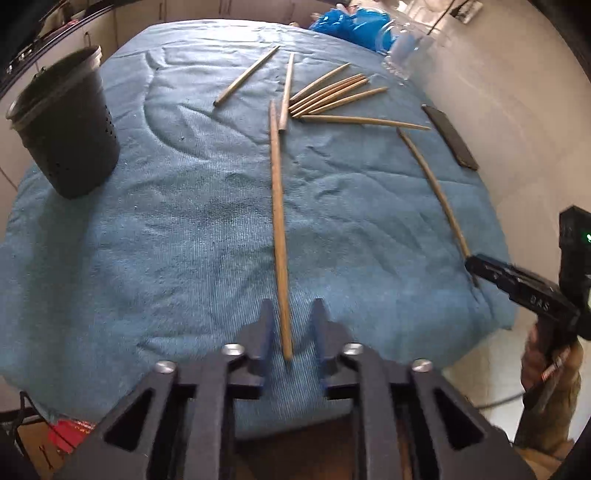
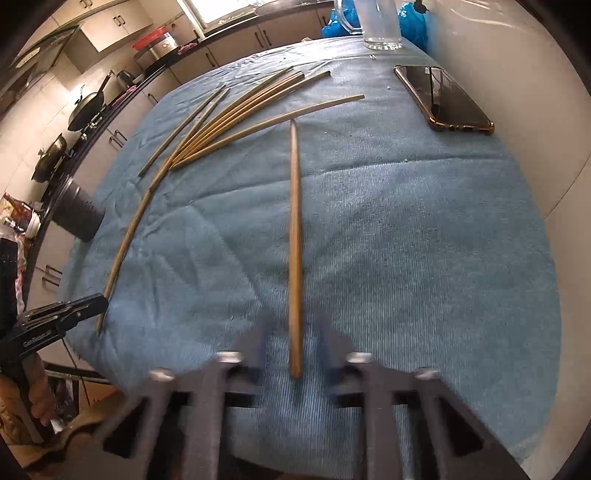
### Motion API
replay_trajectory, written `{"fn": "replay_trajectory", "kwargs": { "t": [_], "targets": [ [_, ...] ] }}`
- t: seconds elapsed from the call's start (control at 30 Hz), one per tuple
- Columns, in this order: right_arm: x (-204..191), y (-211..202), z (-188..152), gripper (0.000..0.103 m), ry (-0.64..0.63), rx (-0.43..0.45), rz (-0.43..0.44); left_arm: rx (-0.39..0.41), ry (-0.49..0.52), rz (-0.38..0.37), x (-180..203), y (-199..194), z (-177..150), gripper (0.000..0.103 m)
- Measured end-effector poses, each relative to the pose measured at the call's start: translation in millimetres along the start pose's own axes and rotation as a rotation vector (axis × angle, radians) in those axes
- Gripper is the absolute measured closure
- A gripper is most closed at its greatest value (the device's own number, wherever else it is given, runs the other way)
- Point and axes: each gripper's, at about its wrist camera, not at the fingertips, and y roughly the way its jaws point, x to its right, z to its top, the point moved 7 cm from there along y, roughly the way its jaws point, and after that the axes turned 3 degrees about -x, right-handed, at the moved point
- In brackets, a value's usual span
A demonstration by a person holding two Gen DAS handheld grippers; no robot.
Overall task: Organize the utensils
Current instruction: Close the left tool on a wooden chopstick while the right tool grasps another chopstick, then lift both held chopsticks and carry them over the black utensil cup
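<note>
Several wooden chopsticks lie on a blue towel (image 1: 147,236). In the left wrist view one long chopstick (image 1: 279,229) runs from the table's middle down between my left gripper's (image 1: 291,325) open fingers, untouched. A fanned group of chopsticks (image 1: 332,94) lies at the far side. A black perforated utensil holder (image 1: 66,125) stands at the far left. In the right wrist view another chopstick (image 2: 294,243) lies between my right gripper's (image 2: 293,347) open, blurred fingers. The fanned group (image 2: 236,118) lies beyond it to the left. The holder (image 2: 79,214) shows at the left edge.
A dark phone (image 2: 443,99) lies at the towel's far right, also in the left wrist view (image 1: 448,136). A clear glass (image 2: 380,26) stands at the far edge beside a blue plastic bag (image 1: 347,22). Kitchen counters with pans (image 2: 85,110) are to the left.
</note>
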Motion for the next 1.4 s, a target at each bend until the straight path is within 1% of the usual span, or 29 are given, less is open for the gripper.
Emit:
{"fn": "replay_trajectory", "kwargs": {
  "t": [0.03,0.13,0.17,0.23,0.27,0.3,0.33,0.37,0.43,0.47,0.5,0.53,0.6,0.67,0.7,0.77,0.83,0.9,0.93,0.97,1.0,1.13,1.23,1.3,1.4],
  "targets": [
    [-2,-4,2,0.051,-0.009,0.016,-0.012,0.012,0.007,0.002,-1,-6,2,0.073],
    [-5,-8,18,0.051,-0.041,0.041,-0.049,0.054,0.024,0.031,-4,-13,18,0.072],
    [-7,-7,26,0.051,-0.048,0.044,-0.060,0.067,0.023,0.054,-6,-13,25,0.072],
    [-10,5,48,0.051,-0.073,0.036,-0.086,0.081,0.030,0.087,-4,-2,50,0.072],
    [-9,11,59,0.054,-0.073,0.030,-0.100,0.081,0.031,0.092,-2,5,59,0.072],
    [-8,18,70,0.063,-0.072,0.019,-0.107,0.075,0.030,0.100,-1,13,70,0.072],
    [-8,25,78,0.066,-0.070,0.005,-0.112,0.068,0.030,0.112,-1,20,79,0.072],
    [-7,34,91,0.067,-0.064,-0.014,-0.119,0.060,0.038,0.128,0,29,89,0.072],
    [-5,44,106,0.068,-0.063,-0.043,-0.132,0.042,0.046,0.163,-1,42,100,0.072],
    [-5,49,112,0.069,-0.067,-0.060,-0.142,0.025,0.048,0.169,-2,49,104,0.072],
    [-5,55,118,0.069,-0.071,-0.078,-0.152,0.013,0.047,0.165,-3,54,107,0.072],
    [-6,62,123,0.069,-0.075,-0.102,-0.164,0.029,0.049,0.176,-3,54,113,0.072],
    [-9,72,131,0.071,-0.077,-0.141,-0.186,0.011,0.041,0.179,-6,56,118,0.072],
    [-14,78,138,0.073,-0.095,-0.157,-0.211,0.000,0.026,0.166,-9,57,124,0.072],
    [-17,82,141,0.075,-0.100,-0.176,-0.212,-0.003,0.027,0.167,-9,58,127,0.072],
    [-22,87,147,0.077,-0.113,-0.204,-0.238,-0.008,0.034,0.172,-10,60,131,0.072],
    [-24,92,151,0.082,-0.124,-0.225,-0.247,-0.011,0.042,0.181,-9,61,135,0.072],
    [-26,94,153,0.092,-0.119,-0.240,-0.244,-0.009,0.048,0.186,-8,62,138,0.072],
    [-26,95,153,0.095,-0.120,-0.241,-0.245,-0.005,0.048,0.186,-8,63,140,0.075],
    [-26,95,153,0.096,-0.124,-0.237,-0.243,0.002,0.054,0.188,-7,62,140,0.091],
    [-25,94,151,0.096,-0.122,-0.231,-0.235,0.005,0.060,0.187,-7,62,139,0.096],
    [-16,83,138,0.097,-0.073,-0.205,-0.186,0.026,0.032,0.159,-12,54,131,0.096],
    [-13,68,128,0.097,-0.053,-0.159,-0.134,0.043,0.023,0.115,-13,41,121,0.096],
    [-13,51,122,0.097,-0.045,-0.104,-0.103,0.066,0.026,0.085,-10,30,115,0.096],
    [-23,20,118,0.097,-0.055,-0.003,-0.071,0.122,0.033,0.038,-4,7,106,0.096]
  ]
}}
